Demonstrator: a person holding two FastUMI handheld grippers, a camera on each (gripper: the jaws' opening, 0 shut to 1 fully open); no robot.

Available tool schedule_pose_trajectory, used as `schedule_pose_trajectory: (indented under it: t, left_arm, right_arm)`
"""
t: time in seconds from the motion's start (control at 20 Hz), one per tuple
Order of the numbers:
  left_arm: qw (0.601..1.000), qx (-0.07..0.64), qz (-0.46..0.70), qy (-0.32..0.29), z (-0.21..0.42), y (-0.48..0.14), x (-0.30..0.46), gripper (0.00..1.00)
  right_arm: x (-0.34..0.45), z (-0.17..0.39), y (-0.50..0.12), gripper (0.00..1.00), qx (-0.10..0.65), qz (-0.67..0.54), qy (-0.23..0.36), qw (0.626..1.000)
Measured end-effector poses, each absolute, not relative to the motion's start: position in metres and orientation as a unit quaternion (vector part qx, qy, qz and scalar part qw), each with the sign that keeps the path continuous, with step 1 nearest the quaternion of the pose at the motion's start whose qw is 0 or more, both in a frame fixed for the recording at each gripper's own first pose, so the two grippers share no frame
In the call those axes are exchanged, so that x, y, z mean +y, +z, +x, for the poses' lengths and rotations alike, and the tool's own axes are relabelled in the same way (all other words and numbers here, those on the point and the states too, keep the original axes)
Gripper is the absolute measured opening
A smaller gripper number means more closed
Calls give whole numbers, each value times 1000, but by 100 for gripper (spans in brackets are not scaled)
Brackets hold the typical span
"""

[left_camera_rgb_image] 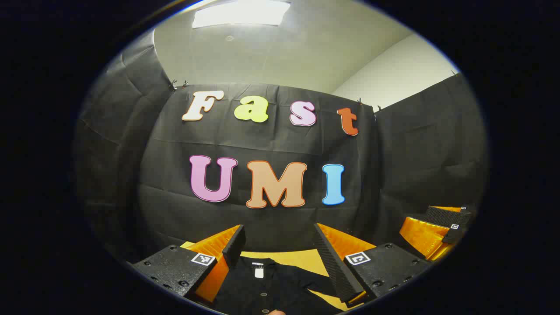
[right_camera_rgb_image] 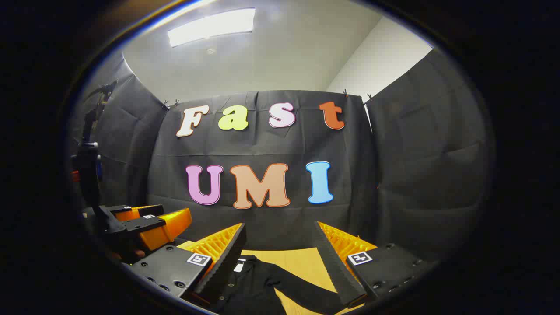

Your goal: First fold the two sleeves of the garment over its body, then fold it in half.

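The left gripper [left_camera_rgb_image: 280,258] is hovering with its fingers wide apart and holding nothing; the black garment [left_camera_rgb_image: 271,286] is lying just below it on the yellow table [left_camera_rgb_image: 302,258], its collar pointing away. The right gripper [right_camera_rgb_image: 280,258] is also gaping wide and gripping nothing, and a sleeve [right_camera_rgb_image: 306,288] is stretching between its fingers. Farther off, a ceiling light [right_camera_rgb_image: 212,26] is shining above the booth.

Left tongs [left_camera_rgb_image: 280,258]: two orange ribbed fingers, black textured pads on the inner faces, black blocks at 7 and 5 o'clock with screw holes and a square black-and-white marker each. Right tongs [right_camera_rgb_image: 280,256]: same build, orange, black pads, markers, screws.
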State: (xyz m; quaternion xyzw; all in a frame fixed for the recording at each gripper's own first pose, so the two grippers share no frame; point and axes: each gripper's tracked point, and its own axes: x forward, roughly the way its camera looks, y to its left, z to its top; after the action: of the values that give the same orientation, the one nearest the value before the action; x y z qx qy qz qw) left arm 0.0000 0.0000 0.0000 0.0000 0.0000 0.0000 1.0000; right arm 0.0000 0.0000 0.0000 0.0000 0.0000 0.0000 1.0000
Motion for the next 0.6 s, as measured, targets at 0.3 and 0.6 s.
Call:
schedule_pose_trajectory:
  t: [0.3, 0.6]
  left_arm:
    - [1000, 0, -6, 6, -5, -1, 7, 92]
    - [1000, -2, -2, 11, -10, 1, 10, 92]
  right_arm:
    - [5, -5, 3, 97, -8, -9, 2, 1000]
    - [8, -7, 3, 97, -10, -7, 8, 1000]
